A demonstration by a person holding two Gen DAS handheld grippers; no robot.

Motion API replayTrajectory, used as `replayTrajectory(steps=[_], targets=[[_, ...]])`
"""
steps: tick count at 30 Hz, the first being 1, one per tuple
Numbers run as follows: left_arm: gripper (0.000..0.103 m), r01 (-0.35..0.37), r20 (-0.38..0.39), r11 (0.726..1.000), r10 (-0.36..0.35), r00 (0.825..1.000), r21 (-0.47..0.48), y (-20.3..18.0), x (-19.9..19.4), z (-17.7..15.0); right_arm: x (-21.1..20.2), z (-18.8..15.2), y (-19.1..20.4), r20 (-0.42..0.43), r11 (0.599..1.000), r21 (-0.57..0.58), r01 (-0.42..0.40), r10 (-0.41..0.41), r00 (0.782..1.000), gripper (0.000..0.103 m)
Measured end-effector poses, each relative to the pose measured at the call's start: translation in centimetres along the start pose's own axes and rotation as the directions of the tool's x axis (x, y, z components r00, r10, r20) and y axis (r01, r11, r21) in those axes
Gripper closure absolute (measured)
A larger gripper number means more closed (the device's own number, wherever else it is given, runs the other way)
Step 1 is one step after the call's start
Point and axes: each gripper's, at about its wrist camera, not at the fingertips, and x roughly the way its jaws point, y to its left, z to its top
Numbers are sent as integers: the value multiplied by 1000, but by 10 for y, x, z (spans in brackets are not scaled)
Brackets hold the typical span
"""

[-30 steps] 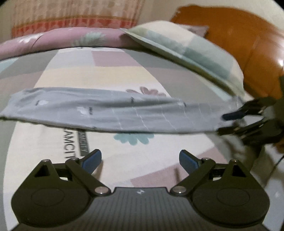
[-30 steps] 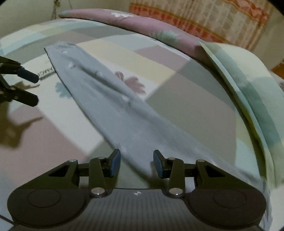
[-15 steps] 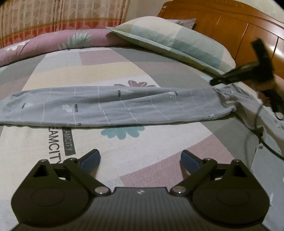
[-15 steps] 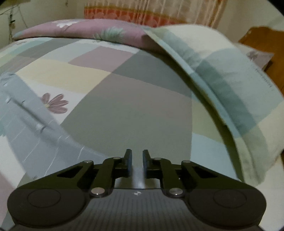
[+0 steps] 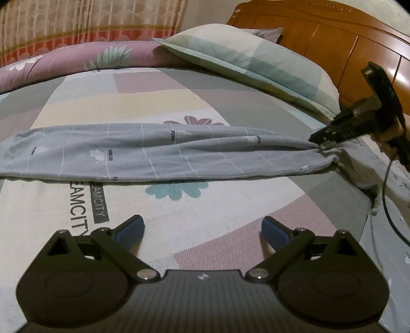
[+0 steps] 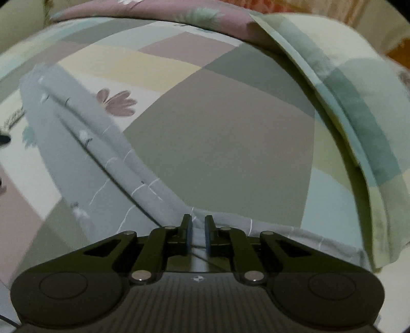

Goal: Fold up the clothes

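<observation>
Bedroom scene: a patchwork bedspread [image 5: 159,110] printed with flowers and lettering, a checked pillow [image 5: 256,66] against a wooden headboard [image 5: 346,43], a mauve leaf-print quilt [image 5: 77,61] rolled along the far side under a curtain [image 5: 89,18]. The grey garment [image 5: 153,153] (thin white grid lines, small prints, probably pyjama trousers or a long sleeve, hard to tell) is laid out in a long strip across the bed, one end near the left edge of the left wrist view, the other bunched at the right.

That bunched end is pinched by the right gripper [image 6: 197,234]; its jaws are drawn narrow with a fold of grey cloth pressed between the pads, and puckers are seen radiating from the pinch in the left wrist view. The left gripper [image 5: 202,231] is held above the bedspread, short of the garment, jaws spread wide and nothing between them.

Step in hand is judged as taking up one end for a lengthwise fold. To do it well, the far end should be secured by the left gripper before any pull is made, so the strip is not dragged. The pinched end should be lifted just clear of the bed, carried over evenly, and laid edge on edge. Creases along the middle should be smoothed first; only a small bite of cloth is held, so slipping is a risk.
</observation>
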Motion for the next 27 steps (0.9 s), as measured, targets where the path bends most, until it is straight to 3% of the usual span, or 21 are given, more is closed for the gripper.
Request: replayTrajectory(steps=[8, 11, 12, 13, 21, 23, 25, 27], targets=[[3, 5, 0, 1000, -5, 1000, 3, 0, 1, 0, -3, 6, 18, 5, 984, -160, 83, -83, 997, 84], [3, 7, 1, 1000, -7, 1000, 1, 0, 1, -1, -2, 17, 9, 18, 977, -196, 88, -86, 996, 72], [3, 7, 1, 1000, -7, 1000, 2, 0, 1, -1, 0, 18, 5, 11, 971, -225, 87, -87, 996, 62], [3, 6, 1, 1000, -6, 1000, 3, 0, 1, -1, 2, 20, 1, 1, 965, -248, 82, -85, 996, 58], [2, 4, 0, 1000, -4, 1000, 13, -1, 1, -1, 20, 22, -40, -118, 983, -160, -87, 68, 991, 58], [2, 3, -1, 1000, -3, 1000, 15, -1, 1, -1, 22, 23, -49, -131, 985, -106, -133, 119, 984, 64], [2, 3, -1, 1000, -3, 1000, 17, -2, 2, -1, 22, 23, -47, -134, 984, -96, -153, 139, 981, 87], [2, 2, -2, 1000, -2, 1000, 20, -2, 1, -1, 20, 23, -41, -129, 982, -118, -149, 134, 983, 98]])
